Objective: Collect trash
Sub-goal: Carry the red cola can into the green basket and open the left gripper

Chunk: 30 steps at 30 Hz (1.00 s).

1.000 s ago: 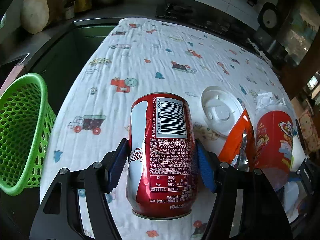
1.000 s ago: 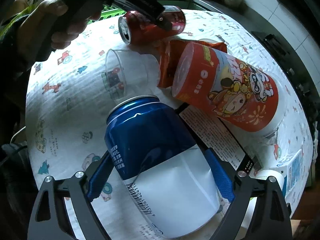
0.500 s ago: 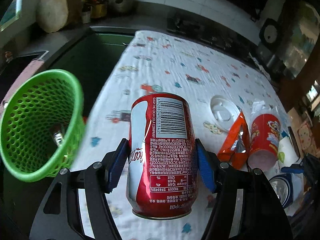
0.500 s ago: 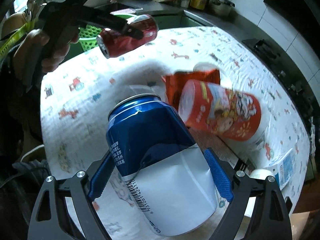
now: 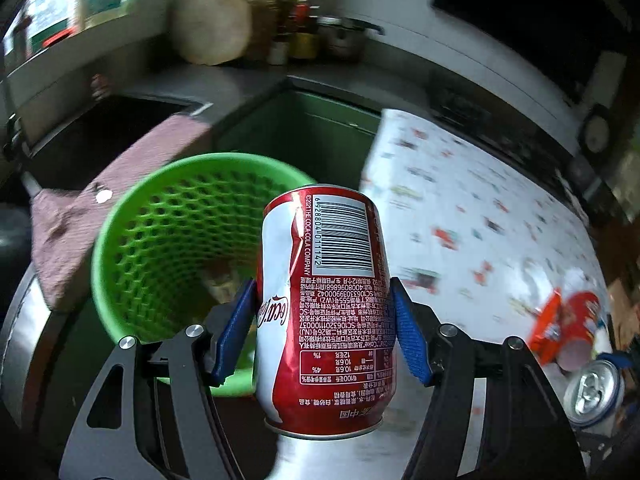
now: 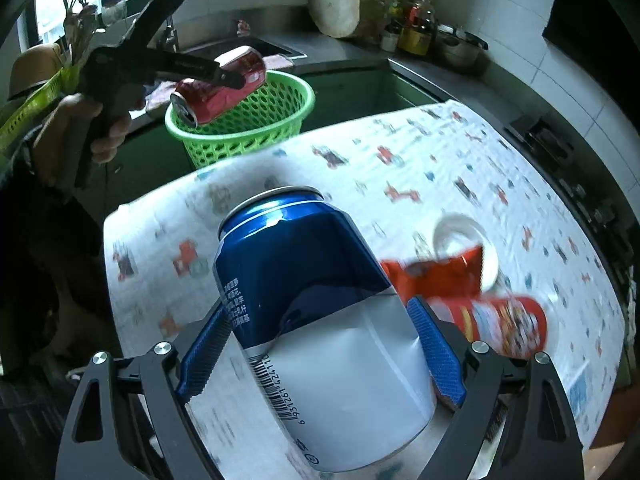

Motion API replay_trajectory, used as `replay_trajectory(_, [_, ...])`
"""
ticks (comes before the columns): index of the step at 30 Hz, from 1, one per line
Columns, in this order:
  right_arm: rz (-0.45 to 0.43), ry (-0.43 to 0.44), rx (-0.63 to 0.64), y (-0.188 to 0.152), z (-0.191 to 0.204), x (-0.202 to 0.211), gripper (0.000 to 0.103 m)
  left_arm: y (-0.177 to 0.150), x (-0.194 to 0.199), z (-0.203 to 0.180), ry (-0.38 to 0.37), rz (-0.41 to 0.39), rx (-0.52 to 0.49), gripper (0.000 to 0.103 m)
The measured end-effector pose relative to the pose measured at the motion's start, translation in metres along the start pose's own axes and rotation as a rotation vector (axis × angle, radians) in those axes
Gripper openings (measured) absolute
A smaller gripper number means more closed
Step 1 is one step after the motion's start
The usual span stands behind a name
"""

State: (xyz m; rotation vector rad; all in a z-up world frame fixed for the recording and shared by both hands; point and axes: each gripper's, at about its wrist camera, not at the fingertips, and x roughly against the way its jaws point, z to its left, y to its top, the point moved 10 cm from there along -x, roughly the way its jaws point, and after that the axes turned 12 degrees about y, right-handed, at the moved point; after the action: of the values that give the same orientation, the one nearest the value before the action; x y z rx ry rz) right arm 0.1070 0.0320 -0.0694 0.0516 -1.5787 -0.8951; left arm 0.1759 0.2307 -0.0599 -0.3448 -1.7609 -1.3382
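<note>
While the left gripper (image 5: 324, 320) is clamped on the red metal cola can (image 5: 326, 304), the can hangs over the near edge of the round green plastic basket (image 5: 160, 240). From the right wrist view, the same red can (image 6: 220, 84) lies tilted, partly above the basket's rim (image 6: 280, 80) and partly outside it. A person's hand (image 6: 100, 128) holds that gripper's handle.

The right gripper (image 6: 320, 344) is clamped on the dented blue and white metal can (image 6: 320, 320), and it is up in the air above the worktop with the white cloth with little cars on it (image 6: 480, 168). This can is well apart from the basket.

More trash lies on the cloth: an orange crinkly snack bag (image 6: 432, 276), a red paper cup on its side (image 6: 504, 324) and a white round plastic lid (image 6: 460, 236).

What could go wrong? If the red can is let go now, I think it could hit the rim and bounce down to the floor, because it is not fully over the hole. The basket looks light, so a bump from the gripper could tip it. The blue can has a big dent, so it could slip from the blue pads (image 6: 204, 348) if the hand swings fast. The two hands could also knock together at the basket.
</note>
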Motion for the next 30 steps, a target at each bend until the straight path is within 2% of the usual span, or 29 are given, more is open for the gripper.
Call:
replay_trajectory(3, [-0.015, 0.013, -0.003, 0.020, 0.008, -0.011, 0.084, 0.007, -0.016, 0.030, 0.023, 0.004, 0.046, 0.065])
replay_trajectory(9, [-0.047, 0.034, -0.007, 0.057, 0.021, -0.035, 0.084, 0.009, -0.037, 0.063, 0.078, 0.016, 0.086, 0.065])
replay_trajectory(20, [-0.066, 0.091, -0.027, 0.118, 0.045, -0.083, 0.084, -0.003, -0.065, 0.091, 0.077, 0.073, 0.131, 0.068])
replay_trajectory(23, [-0.072, 0.106, -0.037, 0.130, 0.049, -0.093, 0.084, -0.002, -0.065, 0.097, 0.077, 0.059, 0.142, 0.073])
replay_trajectory(30, [-0.069, 0.115, -0.040, 0.151, 0.054, -0.111, 0.084, -0.002, -0.057, 0.113, 0.057, 0.047, 0.179, 0.073])
